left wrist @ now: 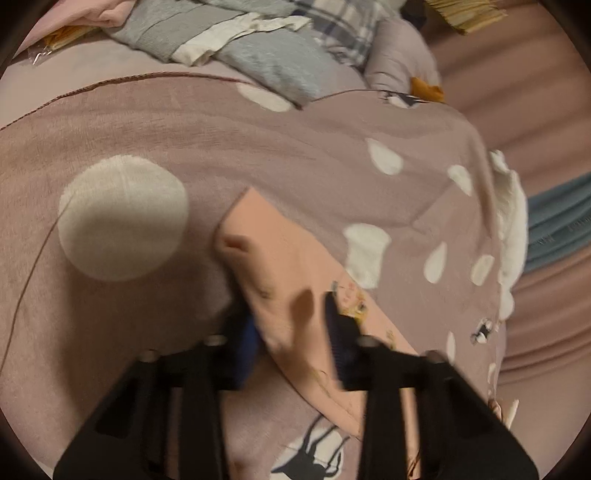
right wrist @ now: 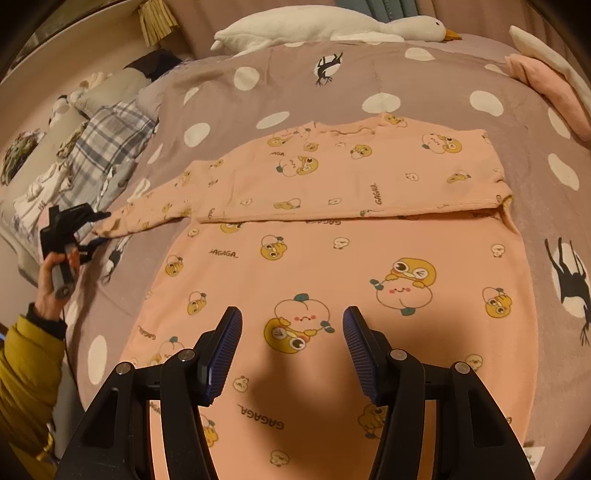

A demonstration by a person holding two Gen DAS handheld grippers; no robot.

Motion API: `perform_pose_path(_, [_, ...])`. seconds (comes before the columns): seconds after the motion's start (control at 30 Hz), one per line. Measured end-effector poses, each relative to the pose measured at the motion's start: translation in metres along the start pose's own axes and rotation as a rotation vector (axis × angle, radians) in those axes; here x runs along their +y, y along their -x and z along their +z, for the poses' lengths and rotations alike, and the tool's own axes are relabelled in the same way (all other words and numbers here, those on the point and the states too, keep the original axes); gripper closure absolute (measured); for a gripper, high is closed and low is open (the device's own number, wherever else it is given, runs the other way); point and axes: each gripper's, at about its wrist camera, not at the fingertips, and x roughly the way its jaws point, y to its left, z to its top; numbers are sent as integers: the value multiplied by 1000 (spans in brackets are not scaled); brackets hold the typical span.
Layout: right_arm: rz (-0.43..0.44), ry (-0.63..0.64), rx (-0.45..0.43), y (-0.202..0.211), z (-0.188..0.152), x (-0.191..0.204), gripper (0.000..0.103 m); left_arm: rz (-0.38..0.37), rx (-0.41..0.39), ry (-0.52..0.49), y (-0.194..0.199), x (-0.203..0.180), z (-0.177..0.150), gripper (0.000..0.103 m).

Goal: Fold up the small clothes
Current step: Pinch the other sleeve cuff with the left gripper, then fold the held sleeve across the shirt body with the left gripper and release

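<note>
A small pink top (right wrist: 332, 266) printed with yellow cartoon figures lies flat on the mauve dotted blanket (right wrist: 436, 85). One sleeve is folded across its upper body; the other sleeve (right wrist: 147, 214) stretches out to the left. My right gripper (right wrist: 291, 350) is open and empty, hovering above the lower body of the top. My left gripper (right wrist: 98, 229) is at the tip of the left sleeve. In the left wrist view, blurred, the sleeve cuff (left wrist: 280, 266) lies between the left gripper's (left wrist: 291, 332) spread fingers (left wrist: 341, 332).
A white goose plush (right wrist: 332, 27) lies along the far edge of the bed. A pile of plaid and grey clothes (right wrist: 99, 144) sits at the left, and it also shows in the left wrist view (left wrist: 258, 44). A pink folded garment (right wrist: 546, 85) lies at the far right.
</note>
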Motion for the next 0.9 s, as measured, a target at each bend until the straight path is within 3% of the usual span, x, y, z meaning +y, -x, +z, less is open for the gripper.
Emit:
perform_pose_path(0.07, [1, 3, 0, 0, 0, 1, 46, 35, 0, -21, 4, -3, -2, 95])
perform_pose_path(0.17, [8, -8, -4, 2, 0, -2, 46, 21, -36, -158, 24, -31, -14, 95])
perform_pose_path(0.43, [36, -29, -47, 17, -7, -5, 46, -183, -32, -501, 82, -144, -83, 95])
perform_pose_path(0.53, [39, -44, -75, 27, -12, -11, 46, -263, 14, -614, 92, -192, -127, 95])
perform_pose_path(0.7, [27, -96, -102, 42, -22, -31, 46, -327, 90, -755, 90, -253, -203, 95])
perform_pose_path(0.9, [6, -173, -133, 56, -36, -59, 46, -317, 192, -903, 53, -302, -293, 95])
